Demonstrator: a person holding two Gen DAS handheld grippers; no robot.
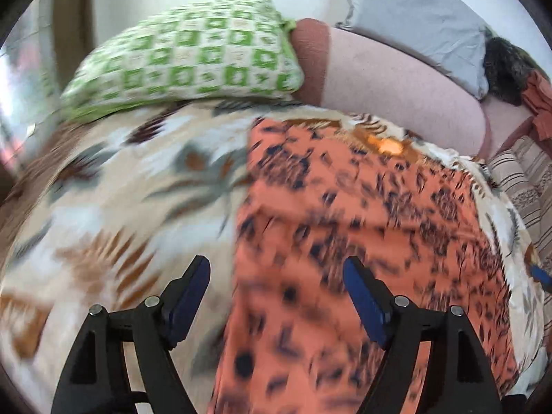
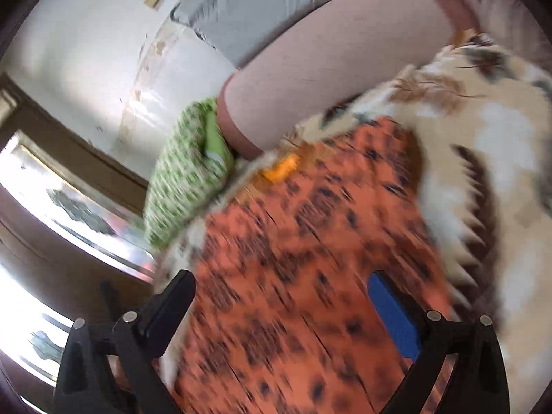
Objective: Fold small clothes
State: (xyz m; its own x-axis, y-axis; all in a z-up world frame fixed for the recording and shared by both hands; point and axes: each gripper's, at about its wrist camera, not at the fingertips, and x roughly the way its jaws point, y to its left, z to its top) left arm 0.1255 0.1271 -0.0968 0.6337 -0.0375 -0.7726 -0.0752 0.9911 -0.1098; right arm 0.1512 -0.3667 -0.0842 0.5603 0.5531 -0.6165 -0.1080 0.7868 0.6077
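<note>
An orange cloth with dark speckles (image 1: 362,241) lies spread flat on a cream, brown and grey patterned blanket (image 1: 120,189). My left gripper (image 1: 276,269) is open and empty above the cloth's left edge, one finger over the blanket, the other over the cloth. In the right wrist view the same cloth (image 2: 310,258) fills the middle. My right gripper (image 2: 279,286) is open and empty just above it, the view tilted and blurred. A small bright orange patch (image 2: 281,167) shows at the cloth's far edge.
A green and white checked pillow (image 1: 186,55) lies at the blanket's far end, next to a pink bolster (image 1: 396,82) and a grey pillow (image 1: 414,17). Striped bedding (image 1: 524,186) and a dark and orange heap (image 1: 517,72) sit at the right. A window (image 2: 69,207) is at the left.
</note>
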